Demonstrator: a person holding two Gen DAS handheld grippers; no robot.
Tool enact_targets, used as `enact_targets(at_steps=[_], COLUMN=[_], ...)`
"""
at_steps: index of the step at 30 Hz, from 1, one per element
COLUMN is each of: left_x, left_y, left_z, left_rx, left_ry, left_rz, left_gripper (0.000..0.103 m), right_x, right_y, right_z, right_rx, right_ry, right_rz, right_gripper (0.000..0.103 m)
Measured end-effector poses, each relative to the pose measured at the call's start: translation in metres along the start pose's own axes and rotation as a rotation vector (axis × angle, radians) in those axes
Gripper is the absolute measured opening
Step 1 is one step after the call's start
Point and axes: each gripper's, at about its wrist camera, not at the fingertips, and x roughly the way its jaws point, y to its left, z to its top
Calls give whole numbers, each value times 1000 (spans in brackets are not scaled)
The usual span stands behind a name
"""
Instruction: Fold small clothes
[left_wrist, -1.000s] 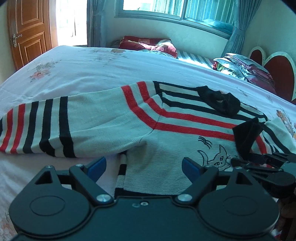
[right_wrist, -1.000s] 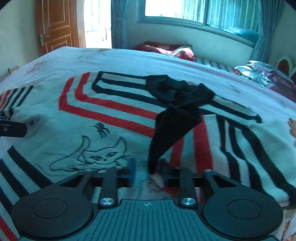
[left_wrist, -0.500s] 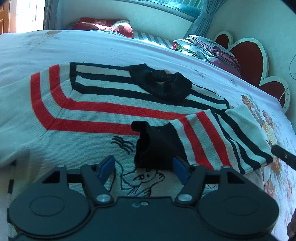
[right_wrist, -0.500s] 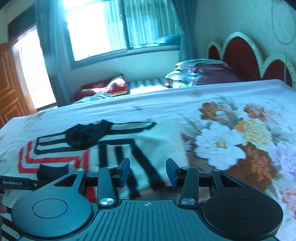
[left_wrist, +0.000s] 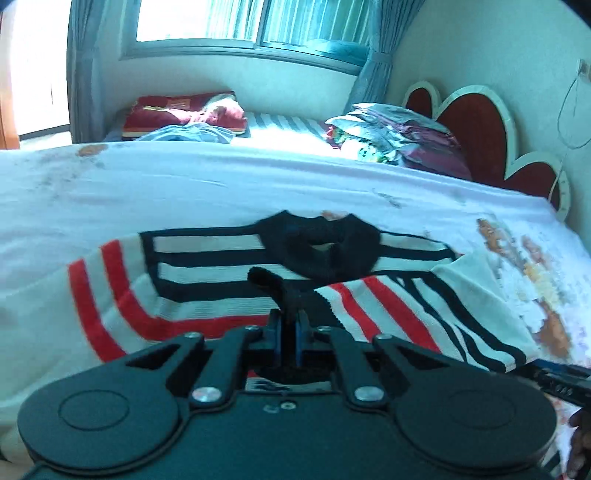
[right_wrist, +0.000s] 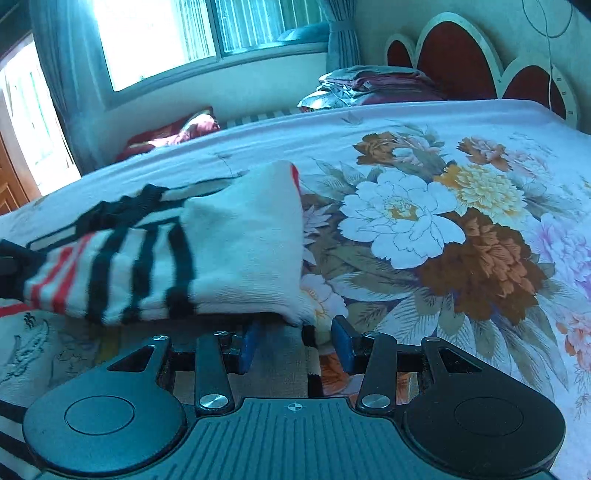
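Left wrist view: the striped sweater (left_wrist: 207, 291) lies face up on the bed (left_wrist: 184, 192), black collar (left_wrist: 325, 247) at about 12 o'clock from the tool. One sleeve (left_wrist: 413, 314) is already folded in across the chest, running off toward 3 o'clock, so I'd say the fold is only partly done. The sleeve on the 9 o'clock side looks like it's not folded in, though its end runs out of frame, and the body fold is left too. The left gripper (left_wrist: 289, 334) points steeply down at the bed with its jaws pinched together on the black cuff (left_wrist: 273, 284) of that folded sleeve, which pokes up between the blue pads. The tip of the other tool (left_wrist: 561, 378) peeks in at 4 o'clock.

Right wrist view: this one looks across the flowered sheet (right_wrist: 443, 229). The folded sleeve's shoulder bulge (right_wrist: 243, 243) sits at 11 o'clock, stripes trailing off to 9 o'clock. The right gripper (right_wrist: 295, 345) is angled down too, jaws roughly half apart. A strip of the sweater's side edge (right_wrist: 284, 354) lies between the pads, but they don't look to be pressing on it, so I read it as lined up for a grab rather than holding.
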Motion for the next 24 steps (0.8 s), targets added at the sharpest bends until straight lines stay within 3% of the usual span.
enact_targets(at_steps=[4, 10, 12, 14, 16, 18, 20, 24], left_x=[17, 27, 25, 19, 10, 14, 26, 42], left_y=[18, 25, 25, 30, 35, 39, 43, 49], left_z=[-14, -23, -23, -23, -23, -19, -14, -8], left_rx=[0, -42, -28, -44, -63, -62, -80, -110], left_ry=[78, 88, 82, 70, 10, 12, 49, 68], left_rz=[13, 20, 21, 4, -2, 4, 0, -10], left_gripper=[6, 6, 18, 52, 74, 69, 44, 38], right_x=[3, 1, -7, -27, -38, -29, -9, 49], right_y=[-7, -7, -8, -11, -12, -12, -16, -24], right_z=[0, 3, 6, 11, 22, 42, 65, 107], right_rx=[23, 22, 13, 6, -8, -24, 28, 93], right_ry=[0, 18, 28, -41, -87, -105, -105, -56], right_rz=[-15, -22, 24, 63, 97, 108, 142, 205], right_gripper=[42, 39, 39, 40, 40, 40, 40, 40])
